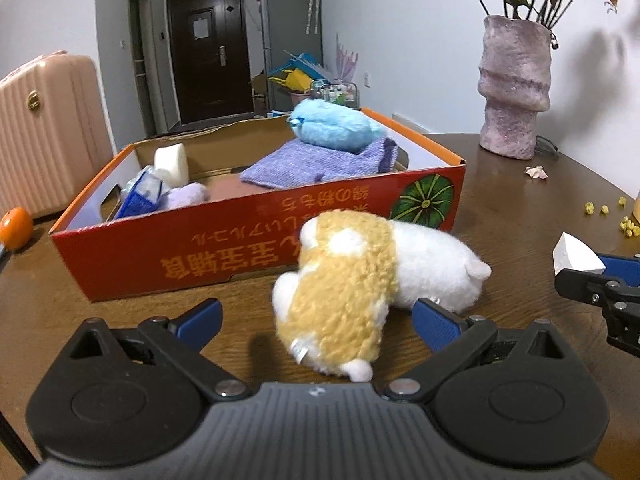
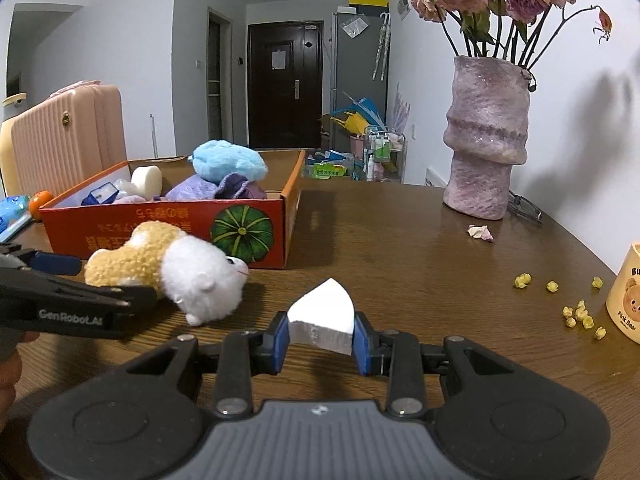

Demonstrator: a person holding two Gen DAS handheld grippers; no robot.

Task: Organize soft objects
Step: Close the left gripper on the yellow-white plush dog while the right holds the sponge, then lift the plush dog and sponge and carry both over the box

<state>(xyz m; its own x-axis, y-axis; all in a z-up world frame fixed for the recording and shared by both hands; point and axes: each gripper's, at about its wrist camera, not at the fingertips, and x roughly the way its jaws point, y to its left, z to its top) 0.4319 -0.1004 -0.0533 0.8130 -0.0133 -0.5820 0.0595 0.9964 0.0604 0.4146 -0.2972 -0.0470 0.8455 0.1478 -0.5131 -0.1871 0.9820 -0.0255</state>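
**Sponge held, plush toy not yet gripped**

The right tool (image 2: 320, 338) is clamped on a white sponge wedge (image 2: 322, 322), held above the tabletop (image 2: 400, 248). The left tool (image 1: 316, 322) stands wide around a tan-and-white plush toy (image 1: 352, 280) lying on the tabletop just in front of the red cardboard box (image 1: 240, 240), its pads not pressing. The box already holds a blue plush (image 1: 334, 124) on a purple cloth (image 1: 320, 162). The risks: closing on loose fleece alone could let the toy slip out mid-lift; the toy could catch the box's near wall; the two tools, near each other, could collide.
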